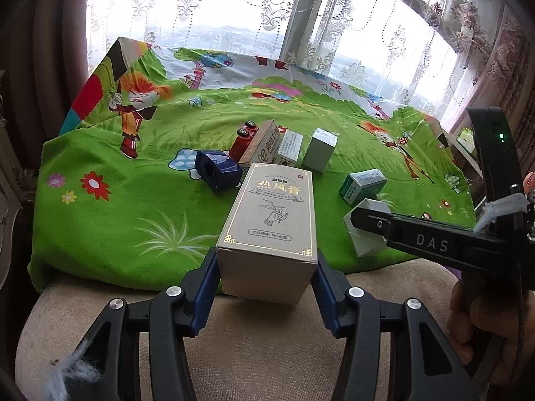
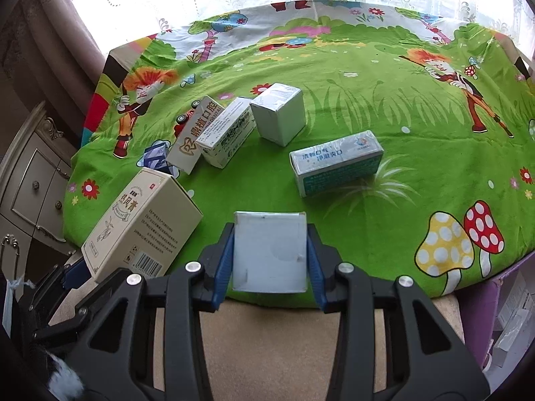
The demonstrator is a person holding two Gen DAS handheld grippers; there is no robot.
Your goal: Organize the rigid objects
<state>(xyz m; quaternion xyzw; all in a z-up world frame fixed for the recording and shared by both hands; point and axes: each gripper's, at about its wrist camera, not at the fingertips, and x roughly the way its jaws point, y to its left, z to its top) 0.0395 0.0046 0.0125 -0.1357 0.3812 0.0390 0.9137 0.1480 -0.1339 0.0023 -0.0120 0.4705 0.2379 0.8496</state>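
Note:
My left gripper (image 1: 267, 267) is shut on a tall beige box (image 1: 271, 220) with gold print, held above the near edge of the green cartoon cloth (image 1: 133, 183); this box also shows in the right wrist view (image 2: 140, 224). My right gripper (image 2: 269, 257) is shut on a small pale silver box (image 2: 269, 250), seen from the left wrist view (image 1: 366, 230) at the right. On the cloth stand a row of boxes: a beige dental box (image 2: 195, 133), a white-green box (image 2: 227, 133) and a silver cube box (image 2: 279, 113). A teal-white box (image 2: 336, 163) lies apart.
A dark blue box (image 1: 217, 168) and a red toy car (image 1: 244, 137) lie left of the row. The cloth covers a beige cushioned seat (image 1: 267, 334). Lace curtains and a window stand behind. A white drawer cabinet (image 2: 36, 183) is at the left.

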